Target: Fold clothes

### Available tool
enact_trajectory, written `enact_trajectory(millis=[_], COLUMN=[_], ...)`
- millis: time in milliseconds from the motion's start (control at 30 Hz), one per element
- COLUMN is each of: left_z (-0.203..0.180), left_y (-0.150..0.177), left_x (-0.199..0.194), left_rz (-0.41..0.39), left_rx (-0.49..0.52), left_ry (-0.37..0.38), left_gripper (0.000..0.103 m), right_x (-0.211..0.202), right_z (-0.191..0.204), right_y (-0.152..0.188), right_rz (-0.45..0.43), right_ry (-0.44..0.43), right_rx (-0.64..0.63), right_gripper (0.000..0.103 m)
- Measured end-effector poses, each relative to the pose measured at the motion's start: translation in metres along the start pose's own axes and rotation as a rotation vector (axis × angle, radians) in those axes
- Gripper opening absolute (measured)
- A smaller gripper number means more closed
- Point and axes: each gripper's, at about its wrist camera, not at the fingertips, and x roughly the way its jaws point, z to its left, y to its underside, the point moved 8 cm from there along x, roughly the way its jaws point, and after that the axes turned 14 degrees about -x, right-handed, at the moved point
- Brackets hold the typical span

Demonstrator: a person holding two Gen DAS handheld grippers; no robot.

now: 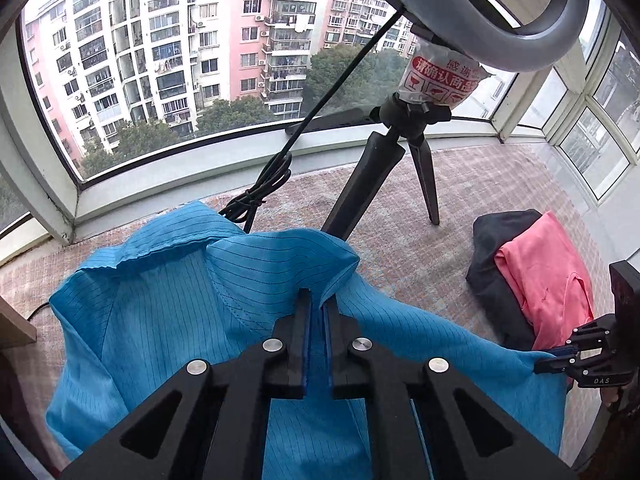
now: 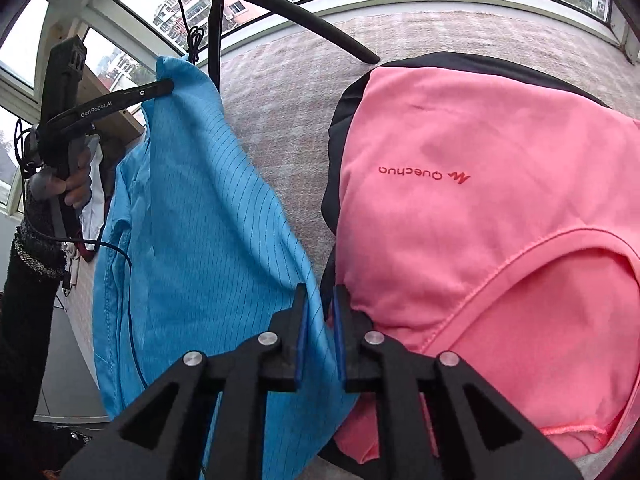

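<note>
Item: blue pinstriped work shirt [image 1: 172,312] of thin synthetic weave, collar at upper left of the left-wrist view, body filling the lower half.

Held by: left tongs [image 1: 319,312], nearly closed, blue pads pinching a shoulder fold at frame centre; right tongs [image 2: 319,312], nearly closed on another edge of the same shirt, lower centre of the right-wrist view. The cloth runs taut between the two grips, seemingly lifted and spread so it can be laid out flat for folding.

Adjacent: salmon-pink sports top [image 2: 480,200] with printed logo, folded, lying on a dark grey garment [image 1: 492,248], right of frame; judged a finished pile, kept well apart.

Surface: pinkish checked woven mat [image 1: 400,240] covering a bay-window ledge.

Room: curved white-framed window [image 1: 192,156], apartment blocks outside; black tripod [image 1: 400,168] bearing a ring lamp, coiled black cable [image 1: 264,188] beside it.
</note>
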Motion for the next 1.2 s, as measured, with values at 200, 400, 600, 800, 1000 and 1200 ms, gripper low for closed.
enact_trajectory(millis=[200,400,600,800,1000,1200], left_z=[0.007,0.013,-0.001,-0.003,0.012,0.044], left_y=[-0.018,-0.013,0.03,0.082,0.148,0.238], left_x=[-0.041,-0.071,-0.125,-0.179,-0.251,-0.302], left_rz=[-0.113,-0.113,-0.113,-0.087,-0.097,-0.058], left_rx=[-0.007,-0.044,0.078,0.138,0.171,0.191], left_ry=[0.014,0.064,0.093,0.143,0.18,0.133], left_gripper=[0.036,0.036,0.036,0.036,0.036,0.038], right_x=[-0.035,-0.058,-0.096,-0.151,-0.149,-0.067], right_z=[0.014,0.038,0.052,0.089,0.161,0.232], right_y=[-0.011,-0.013,0.028,0.127,0.256,0.358], right_rz=[-0.061,-0.136,-0.22,-0.258,-0.218,-0.079], right_ry=[0.221,0.139,0.036,0.005,-0.034,-0.07], right_rx=[-0.124,-0.119,0.001,0.098,0.205,0.275], right_gripper=[0.025,0.025,0.025,0.025,0.025,0.025])
